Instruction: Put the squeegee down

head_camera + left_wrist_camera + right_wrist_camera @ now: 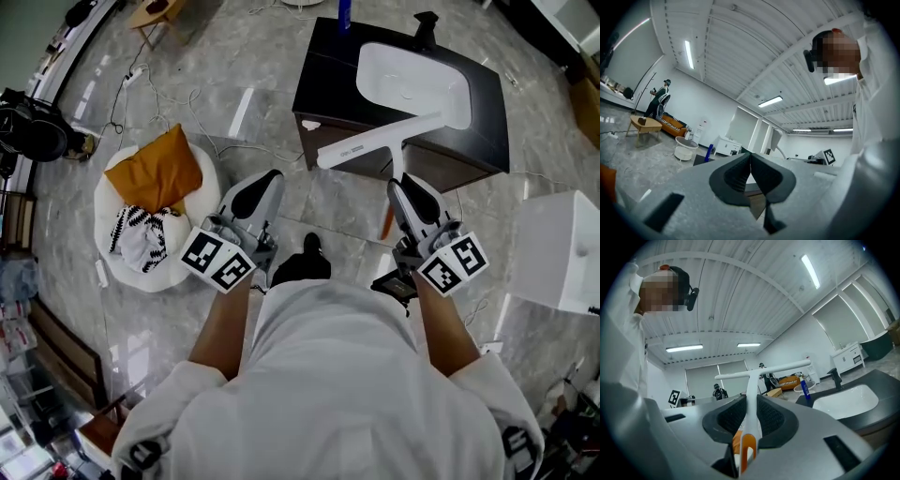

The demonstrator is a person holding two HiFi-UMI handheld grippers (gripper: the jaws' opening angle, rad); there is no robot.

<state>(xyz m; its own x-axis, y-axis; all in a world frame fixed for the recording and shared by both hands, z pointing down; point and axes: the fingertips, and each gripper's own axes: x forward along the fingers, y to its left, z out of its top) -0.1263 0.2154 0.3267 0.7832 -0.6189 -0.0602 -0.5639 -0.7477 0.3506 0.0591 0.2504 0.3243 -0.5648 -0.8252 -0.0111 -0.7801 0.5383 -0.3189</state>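
The right gripper (749, 423) is clamped on the white handle of the squeegee (380, 145), whose blade hangs by the front edge of the dark vanity (323, 70); the left gripper (750, 171) is closed on nothing. Probably mid-carry; next comes lowering it flat, then letting go.

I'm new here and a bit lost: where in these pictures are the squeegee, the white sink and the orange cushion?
squeegee (375, 141), head view, middle of its white blade bar.
white sink (412, 82), head view, bare floor of the basin.
orange cushion (155, 171), head view, centre of its top face.
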